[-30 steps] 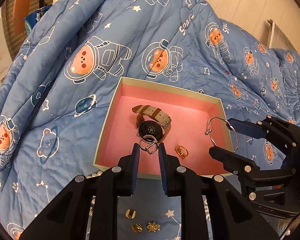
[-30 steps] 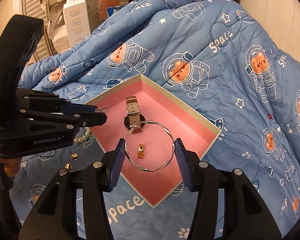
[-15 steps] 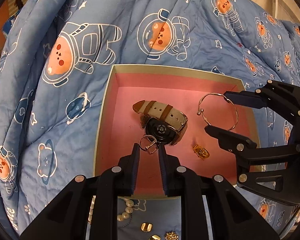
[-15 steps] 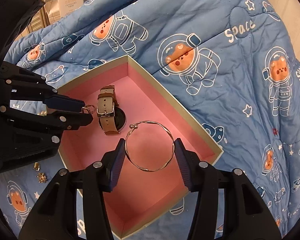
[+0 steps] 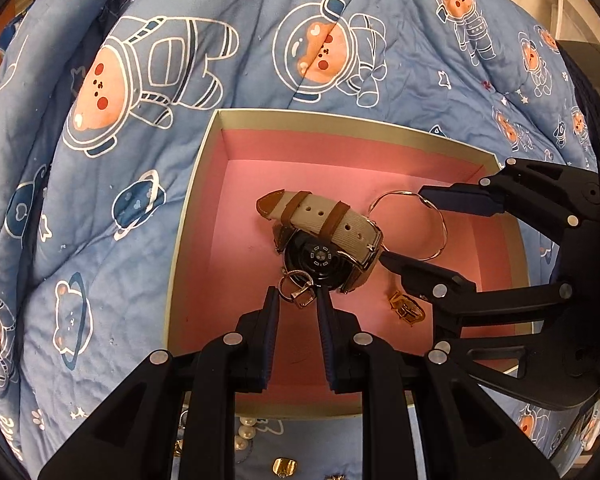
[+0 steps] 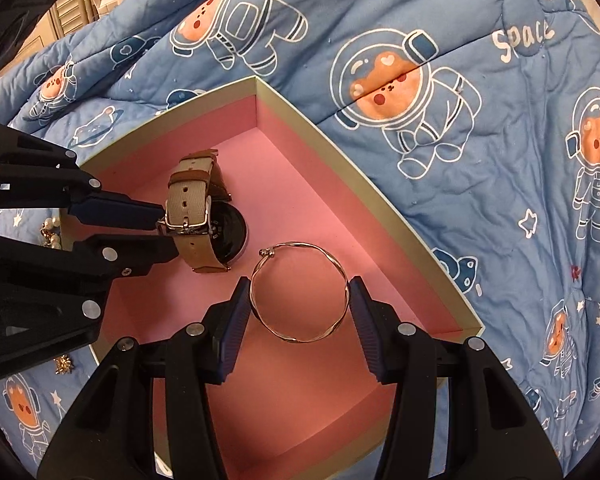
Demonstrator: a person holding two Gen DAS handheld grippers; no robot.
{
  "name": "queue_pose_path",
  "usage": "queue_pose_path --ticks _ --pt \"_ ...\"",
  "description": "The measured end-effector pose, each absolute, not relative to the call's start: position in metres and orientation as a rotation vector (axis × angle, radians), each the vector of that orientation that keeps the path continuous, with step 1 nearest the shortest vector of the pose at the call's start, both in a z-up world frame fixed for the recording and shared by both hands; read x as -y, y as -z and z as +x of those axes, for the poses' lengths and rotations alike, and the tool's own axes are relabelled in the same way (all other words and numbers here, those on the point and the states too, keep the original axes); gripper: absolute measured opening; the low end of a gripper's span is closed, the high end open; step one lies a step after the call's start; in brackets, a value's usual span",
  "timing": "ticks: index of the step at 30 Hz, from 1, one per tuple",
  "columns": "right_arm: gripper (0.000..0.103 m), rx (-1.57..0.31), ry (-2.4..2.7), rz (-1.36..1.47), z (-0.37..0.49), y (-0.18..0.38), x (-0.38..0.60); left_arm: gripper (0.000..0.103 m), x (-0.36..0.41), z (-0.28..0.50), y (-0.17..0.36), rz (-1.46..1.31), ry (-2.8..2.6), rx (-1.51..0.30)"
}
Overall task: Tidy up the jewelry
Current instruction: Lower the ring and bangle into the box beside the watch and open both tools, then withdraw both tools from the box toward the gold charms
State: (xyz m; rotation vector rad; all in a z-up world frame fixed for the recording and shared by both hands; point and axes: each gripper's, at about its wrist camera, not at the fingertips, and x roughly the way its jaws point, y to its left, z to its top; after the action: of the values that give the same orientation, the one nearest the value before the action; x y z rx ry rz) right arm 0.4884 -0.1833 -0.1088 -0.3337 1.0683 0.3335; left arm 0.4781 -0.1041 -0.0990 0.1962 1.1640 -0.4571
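Both grippers hang over the pink-lined box [image 5: 204, 184] that sits on the blue quilt [image 5: 140, 208], each with a piece of jewelry pinched between its fingers. The left gripper [image 5: 297, 302] is closed on a small silver ring clasp [image 5: 296, 288], which sits right at the fingertips and just touches, or very nearly touches, the dark round face of the watch [image 5: 324, 240] lying near the middle of the box floor. The right gripper [image 6: 299, 304] is clamped across a thin silver bangle [image 6: 299, 291], its fingers pressing the hoop from either side, so the hoop lies flat and level above the floor toward the box's right edge, with its small ball ends pointing at the watch. What matters for the drop is that the bangle has bare pink floor directly beneath it, just beside the watch strap, so I would judge it can simply be let go there; the clasp, by contrast, hangs so close to the watch that it may land on it unless it is shifted toward the near left corner. A little gold buckle-like piece [image 5: 407, 309] already rests on the floor between the two grippers. Outside the near edge of the box, some pearls [image 5: 244, 436] and small gold bits [image 5: 284, 467] lie on the quilt, not yet put away.
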Motion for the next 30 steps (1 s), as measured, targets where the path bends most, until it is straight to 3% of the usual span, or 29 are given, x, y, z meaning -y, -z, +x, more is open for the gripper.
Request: queue_pose_path --ticks 10,11,13,14,21,26,30 --pt "0.056 -1.063 -0.337 -0.357 0.488 0.115 0.179 0.025 0.108 0.477 0.100 0.191 0.469 -1.155" --pt "0.062 -1.060 -0.335 -0.361 0.488 0.115 0.178 0.029 0.107 0.476 0.099 0.191 0.472 -1.149" --pt "0.065 -1.047 -0.324 -0.380 0.483 0.113 0.178 0.036 0.107 0.473 0.095 0.204 0.460 -1.131" --pt "0.065 -1.044 -0.329 -0.379 0.482 0.112 0.178 0.041 0.106 0.472 0.092 0.204 0.457 -1.120" --pt "0.065 -0.992 -0.322 -0.378 0.469 0.095 0.176 0.051 0.091 0.461 0.065 0.169 0.448 -1.049" --pt "0.065 -0.942 -0.319 -0.328 0.454 0.074 0.183 0.077 0.069 0.440 0.048 0.129 0.404 -0.964" --pt "0.065 -0.903 -0.314 -0.274 0.434 0.059 0.186 0.086 0.043 0.417 0.043 0.039 0.391 -0.934"
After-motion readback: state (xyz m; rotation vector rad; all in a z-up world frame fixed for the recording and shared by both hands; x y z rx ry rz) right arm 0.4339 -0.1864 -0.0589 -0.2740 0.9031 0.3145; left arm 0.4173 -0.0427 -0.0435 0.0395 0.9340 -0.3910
